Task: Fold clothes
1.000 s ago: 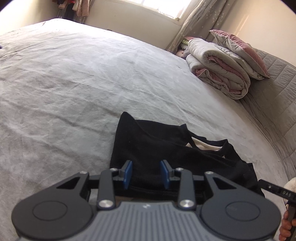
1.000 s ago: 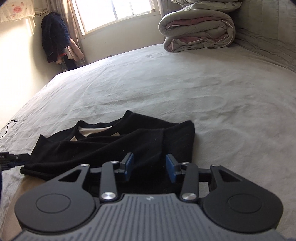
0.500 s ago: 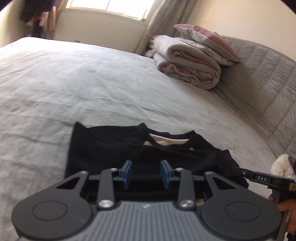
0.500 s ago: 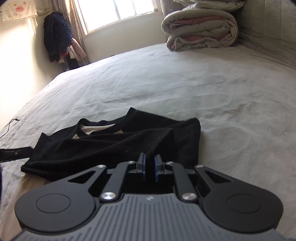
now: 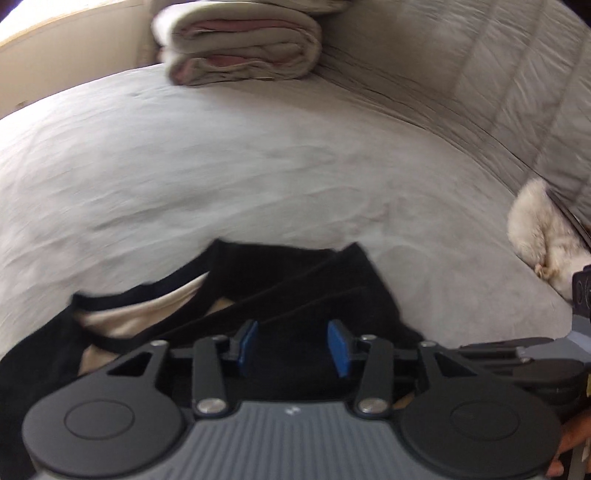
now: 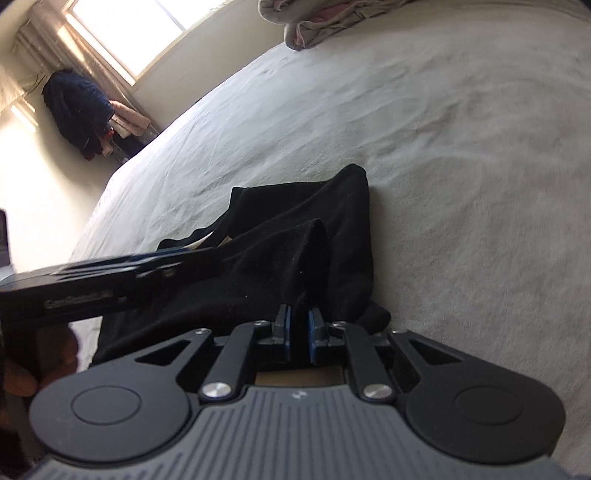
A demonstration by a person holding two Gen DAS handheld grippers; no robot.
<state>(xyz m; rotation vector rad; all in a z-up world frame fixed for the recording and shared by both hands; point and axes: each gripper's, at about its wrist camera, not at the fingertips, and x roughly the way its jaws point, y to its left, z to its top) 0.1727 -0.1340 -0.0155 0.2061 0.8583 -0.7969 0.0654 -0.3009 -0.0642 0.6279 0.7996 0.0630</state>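
A black garment (image 5: 295, 288) with a pale lining at its neck lies bunched on the grey bed sheet (image 5: 221, 166). My left gripper (image 5: 293, 345) is open, its blue pads over the garment's near edge, holding nothing. My right gripper (image 6: 299, 325) is shut on a fold of the black garment (image 6: 306, 251) and lifts it into a ridge. The left gripper's body (image 6: 92, 273) crosses the left side of the right wrist view, over the garment.
A folded quilt (image 5: 240, 48) lies at the bed's far end. A quilted headboard (image 5: 498, 74) runs along the right. A white fluffy item (image 5: 535, 229) lies by it. Dark clothes (image 6: 77, 110) hang in the room corner near the window (image 6: 140, 33).
My right gripper closed on the garment's edge and has raised and tilted it. My left gripper swung right toward the right gripper and stays open.
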